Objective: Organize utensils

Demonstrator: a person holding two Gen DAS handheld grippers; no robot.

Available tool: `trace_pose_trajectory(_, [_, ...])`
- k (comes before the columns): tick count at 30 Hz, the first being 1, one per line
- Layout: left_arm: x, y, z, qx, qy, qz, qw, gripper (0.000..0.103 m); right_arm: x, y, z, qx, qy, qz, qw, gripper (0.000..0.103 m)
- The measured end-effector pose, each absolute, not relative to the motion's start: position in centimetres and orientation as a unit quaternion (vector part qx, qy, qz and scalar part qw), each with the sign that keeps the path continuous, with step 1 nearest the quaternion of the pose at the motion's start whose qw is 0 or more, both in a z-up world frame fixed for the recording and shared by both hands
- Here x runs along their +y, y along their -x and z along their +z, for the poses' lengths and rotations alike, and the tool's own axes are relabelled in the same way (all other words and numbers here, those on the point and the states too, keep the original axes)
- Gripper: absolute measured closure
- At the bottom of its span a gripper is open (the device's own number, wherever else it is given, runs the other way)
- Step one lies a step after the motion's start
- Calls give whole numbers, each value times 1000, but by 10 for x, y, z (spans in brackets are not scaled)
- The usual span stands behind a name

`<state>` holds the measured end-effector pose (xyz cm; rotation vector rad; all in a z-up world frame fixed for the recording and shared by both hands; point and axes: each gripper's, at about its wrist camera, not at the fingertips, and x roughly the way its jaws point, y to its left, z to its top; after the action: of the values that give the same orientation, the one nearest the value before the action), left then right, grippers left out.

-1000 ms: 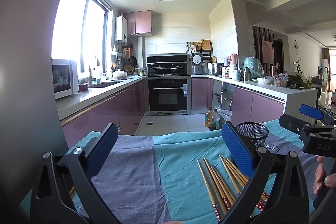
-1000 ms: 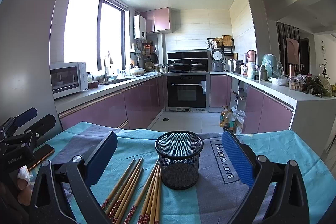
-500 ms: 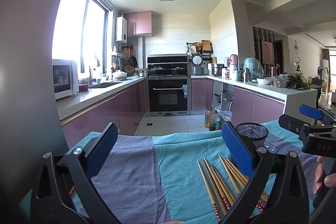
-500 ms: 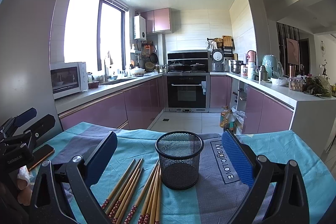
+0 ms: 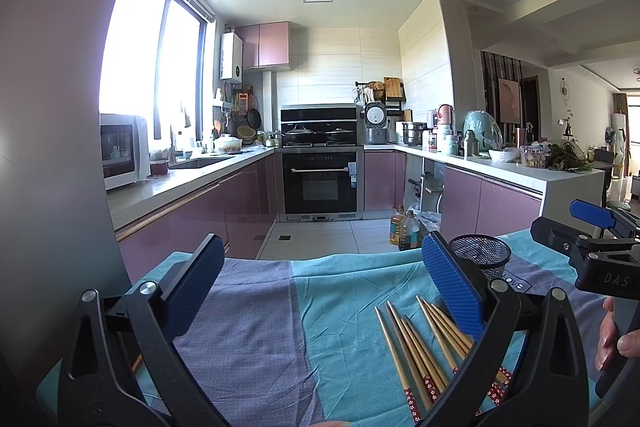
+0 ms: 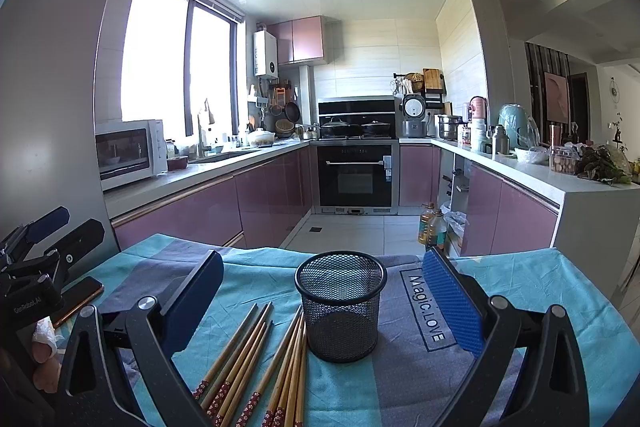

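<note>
Several wooden chopsticks [image 6: 256, 359] with red patterned ends lie on the teal cloth, just left of a black mesh cup [image 6: 340, 307] that stands upright. My right gripper [image 6: 324, 299] is open and empty, with the cup between its jaws and further ahead. My left gripper [image 5: 320, 287] is open and empty over the cloth; the chopsticks [image 5: 420, 351] lie under its right finger and the cup [image 5: 482, 257] stands beyond it. The right gripper also shows at the right edge of the left wrist view [image 5: 592, 247].
A table with a teal and grey cloth [image 6: 520, 291] printed "Magic.LOVE". A phone [image 6: 80, 301] lies at the cloth's left. The other gripper [image 6: 36, 259] shows at the left edge. Behind is a kitchen with pink cabinets, an oven [image 6: 354, 179] and oil bottles [image 6: 432, 227] on the floor.
</note>
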<state>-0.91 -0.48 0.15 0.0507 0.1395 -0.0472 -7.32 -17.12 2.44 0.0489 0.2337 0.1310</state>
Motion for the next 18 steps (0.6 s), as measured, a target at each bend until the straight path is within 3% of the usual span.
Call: trace_pose_trajectory(18, [-5, 9, 0, 69, -24, -23, 997, 6, -171, 74, 23, 118, -24, 66, 991, 6])
